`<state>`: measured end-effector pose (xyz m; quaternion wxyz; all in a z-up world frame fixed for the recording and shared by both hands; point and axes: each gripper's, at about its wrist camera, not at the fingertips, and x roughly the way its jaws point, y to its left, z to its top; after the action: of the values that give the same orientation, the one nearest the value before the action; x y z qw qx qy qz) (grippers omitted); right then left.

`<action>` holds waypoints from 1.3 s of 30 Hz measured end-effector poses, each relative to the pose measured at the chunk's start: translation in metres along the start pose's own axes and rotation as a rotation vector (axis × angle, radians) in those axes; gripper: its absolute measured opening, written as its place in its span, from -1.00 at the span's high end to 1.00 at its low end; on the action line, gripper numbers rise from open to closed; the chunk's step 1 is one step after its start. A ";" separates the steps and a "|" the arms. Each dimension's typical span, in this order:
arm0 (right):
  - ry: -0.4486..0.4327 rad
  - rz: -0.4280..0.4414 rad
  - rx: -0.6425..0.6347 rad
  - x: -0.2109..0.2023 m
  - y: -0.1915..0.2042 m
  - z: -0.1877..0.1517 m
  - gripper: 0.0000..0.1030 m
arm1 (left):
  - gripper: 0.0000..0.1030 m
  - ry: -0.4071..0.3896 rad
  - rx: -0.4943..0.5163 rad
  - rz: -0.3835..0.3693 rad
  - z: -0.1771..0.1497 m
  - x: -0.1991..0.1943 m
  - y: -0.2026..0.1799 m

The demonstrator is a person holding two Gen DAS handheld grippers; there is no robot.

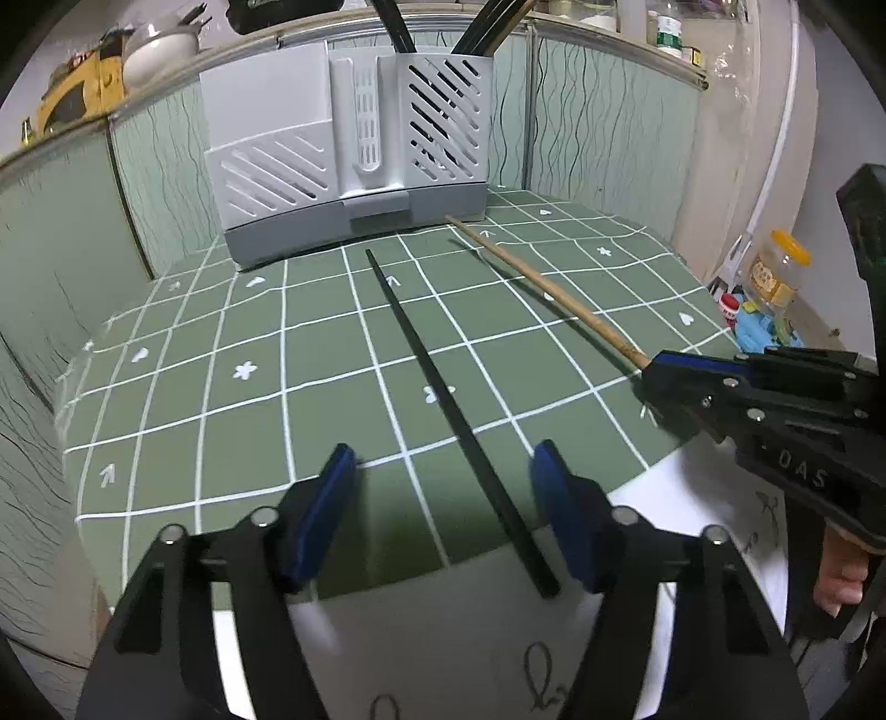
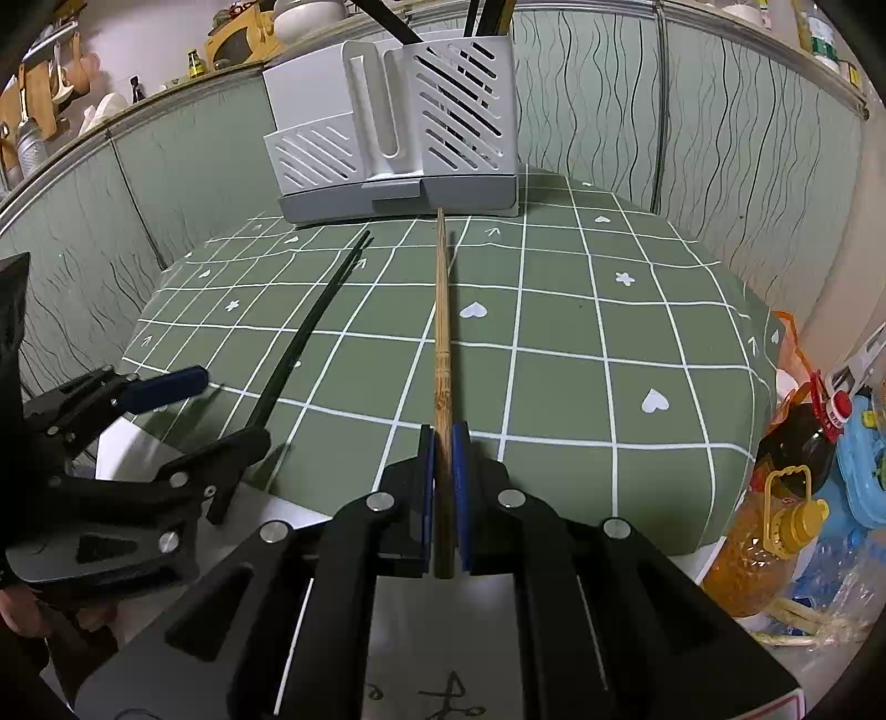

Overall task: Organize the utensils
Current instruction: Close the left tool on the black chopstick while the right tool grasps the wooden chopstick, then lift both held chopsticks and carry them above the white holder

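Left gripper (image 1: 443, 471): angled downward over the near edge of the table (image 1: 166, 387), jaws apart, blue pads (image 1: 332, 498) either side of a black chopstick (image 1: 432, 376) without pressing it. The chopstick lay on the green checked cloth, its far tip toward the utensil holder (image 1: 354, 144), its near end overhanging the table edge and close to the right-hand pad; whether it touched that pad could not be told.

Right gripper (image 2: 443, 437): angled downward likewise, jaws together and clamped on the thick end of a bamboo chopstick (image 2: 441, 310). The stick ran straight ahead, its tip close before the holder's grey base. A person's fingers (image 1: 841, 581) showed under the gripper handle in the left wrist view.

Utensil holder: grey and white, slatted, at the back of the table against the green panel; dark chopsticks (image 1: 482, 27) stood in its right compartment.

Writing: raised letters "DAS" (image 1: 803, 471) on the right gripper's body. Labels on the jar (image 1: 775, 271) and bottles (image 2: 775, 526) beside the table were too small to read.
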<state>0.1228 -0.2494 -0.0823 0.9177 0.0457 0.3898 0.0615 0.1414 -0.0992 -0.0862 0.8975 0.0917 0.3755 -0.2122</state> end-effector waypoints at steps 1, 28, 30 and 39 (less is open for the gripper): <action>0.001 0.000 0.000 0.000 0.000 0.001 0.87 | -0.07 0.001 -0.004 0.006 0.001 0.002 0.000; 0.001 0.013 -0.006 -0.020 -0.008 -0.006 0.87 | 0.88 -0.041 -0.059 -0.008 -0.001 -0.017 0.024; 0.001 0.012 -0.010 -0.019 -0.005 -0.007 0.87 | 0.88 -0.045 -0.057 -0.010 -0.001 -0.020 0.024; -0.006 0.021 -0.032 -0.021 0.002 -0.002 0.87 | 0.88 -0.084 -0.076 -0.023 0.005 -0.033 0.030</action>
<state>0.1069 -0.2500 -0.0687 0.9188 0.0355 0.3855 0.0773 0.1372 -0.0631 -0.0591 0.9128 0.0442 0.3463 -0.2118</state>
